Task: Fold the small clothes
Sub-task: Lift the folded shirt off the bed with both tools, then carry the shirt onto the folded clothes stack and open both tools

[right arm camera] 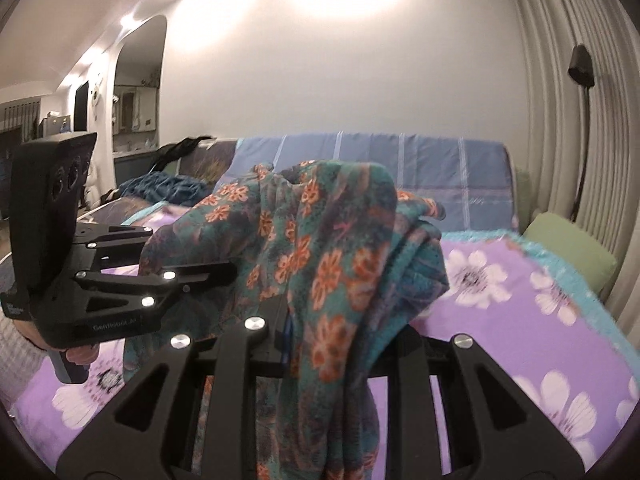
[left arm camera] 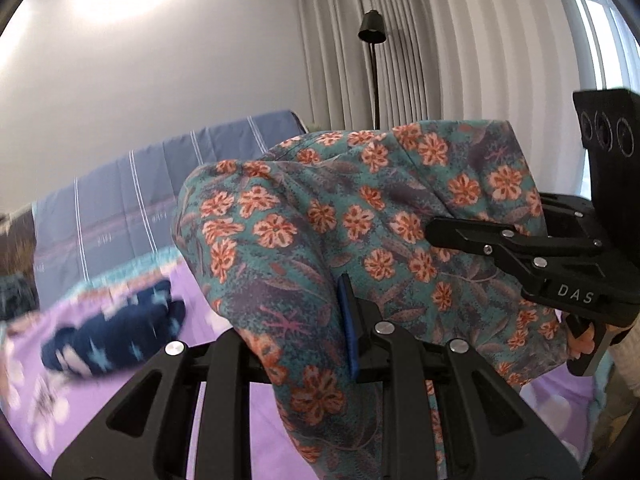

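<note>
Left wrist view: floral garment (left arm camera: 360,216) hangs unfolded above the purple bed cover (left arm camera: 248,412), pinched by left gripper (left arm camera: 352,320) and right gripper (left arm camera: 444,232) fingers. Folding barely begun; dark blue item (left arm camera: 116,340) waits.

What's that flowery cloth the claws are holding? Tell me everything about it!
The flowery cloth is soft teal fabric printed with orange blossoms and purple leaves. It hangs bunched and crumpled, lifted above the purple blanket. The left claw pinches one part and the right claw pinches another, so it drapes between them and trails down past the fingers. What kind of garment it is cannot be told.
</note>
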Motion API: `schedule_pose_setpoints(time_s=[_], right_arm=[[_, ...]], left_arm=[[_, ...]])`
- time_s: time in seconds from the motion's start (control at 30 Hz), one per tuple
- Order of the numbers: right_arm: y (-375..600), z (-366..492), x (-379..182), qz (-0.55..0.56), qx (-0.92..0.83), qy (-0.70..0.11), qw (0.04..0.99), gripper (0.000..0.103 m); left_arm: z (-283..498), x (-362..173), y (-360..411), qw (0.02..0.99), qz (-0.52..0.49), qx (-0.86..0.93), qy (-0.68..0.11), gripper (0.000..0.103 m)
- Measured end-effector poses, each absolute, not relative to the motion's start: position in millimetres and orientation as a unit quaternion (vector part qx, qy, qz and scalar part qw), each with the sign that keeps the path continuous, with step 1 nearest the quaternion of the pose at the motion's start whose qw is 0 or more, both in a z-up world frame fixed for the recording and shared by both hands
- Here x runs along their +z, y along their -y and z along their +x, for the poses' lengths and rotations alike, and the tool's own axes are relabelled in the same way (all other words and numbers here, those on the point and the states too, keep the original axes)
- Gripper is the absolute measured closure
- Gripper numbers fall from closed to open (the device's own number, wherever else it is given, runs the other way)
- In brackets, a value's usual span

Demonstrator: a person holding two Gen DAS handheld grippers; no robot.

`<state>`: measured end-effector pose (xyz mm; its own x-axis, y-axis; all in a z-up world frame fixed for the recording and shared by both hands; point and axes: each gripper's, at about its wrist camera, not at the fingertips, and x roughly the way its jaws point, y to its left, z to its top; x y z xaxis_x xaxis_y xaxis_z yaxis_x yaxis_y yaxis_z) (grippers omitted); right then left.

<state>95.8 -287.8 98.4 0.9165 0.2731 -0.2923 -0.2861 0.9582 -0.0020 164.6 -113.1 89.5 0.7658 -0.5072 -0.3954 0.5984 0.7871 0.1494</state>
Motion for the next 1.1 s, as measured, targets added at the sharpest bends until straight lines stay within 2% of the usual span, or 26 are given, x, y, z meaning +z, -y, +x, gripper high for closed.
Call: schedule_pose_setpoints(time_s=[0.4, 0.53, 0.7, 0.77, 0.8, 0.83, 0.87, 0.9, 0.97, 1.0, 1.03, 1.1], right_arm=[[327, 236, 144, 0.018, 0.083, -0.115, 0.99, 0.081], [326, 283, 142, 0.012, 0.074, -0.117, 0.99, 0.081], [332, 360, 120, 0.054, 0.084, -0.159, 0.982, 0.081], [331, 385, 101, 0.062, 0.087, -0.175, 0.979, 0.081], [330, 403, 87, 0.061, 0.081, -0.19, 0.977, 0.079], [331, 417, 76, 0.056, 0.068, -0.205, 0.975, 0.063], [331, 434, 56, 0.046, 0.027, -0.238, 0.97, 0.035], [332, 447, 36, 0.04, -0.006, -0.27, 0.962, 0.028], [336, 464, -10, 0.031, -0.025, -0.335, 0.942, 0.029], [336, 469, -33, 0.016, -0.033, -0.366, 0.93, 0.029], [335, 470, -54, -0.001, -0.038, -0.387, 0.921, 0.029], [339, 455, -72, 0.01, -0.032, -0.343, 0.939, 0.027]], left_arm=[[261, 151, 177, 0.947, 0.217, -0.221, -0.082, 0.08], [303, 147, 194, 0.947, 0.251, -0.188, -0.074, 0.08], [363, 129, 199, 0.948, 0.253, -0.164, -0.103, 0.079], [387, 115, 199, 0.947, 0.257, -0.153, -0.116, 0.074], [403, 101, 201, 0.946, 0.265, -0.14, -0.124, 0.071], [418, 87, 203, 0.944, 0.276, -0.122, -0.136, 0.063], [432, 70, 205, 0.939, 0.29, -0.103, -0.151, 0.058], [447, 47, 206, 0.931, 0.31, -0.082, -0.177, 0.057], [464, 4, 209, 0.911, 0.345, -0.06, -0.218, 0.056], [467, -21, 209, 0.9, 0.375, -0.04, -0.218, 0.052], [467, -38, 208, 0.894, 0.394, -0.024, -0.211, 0.043], [468, -54, 202, 0.901, 0.379, -0.027, -0.21, 0.039]])
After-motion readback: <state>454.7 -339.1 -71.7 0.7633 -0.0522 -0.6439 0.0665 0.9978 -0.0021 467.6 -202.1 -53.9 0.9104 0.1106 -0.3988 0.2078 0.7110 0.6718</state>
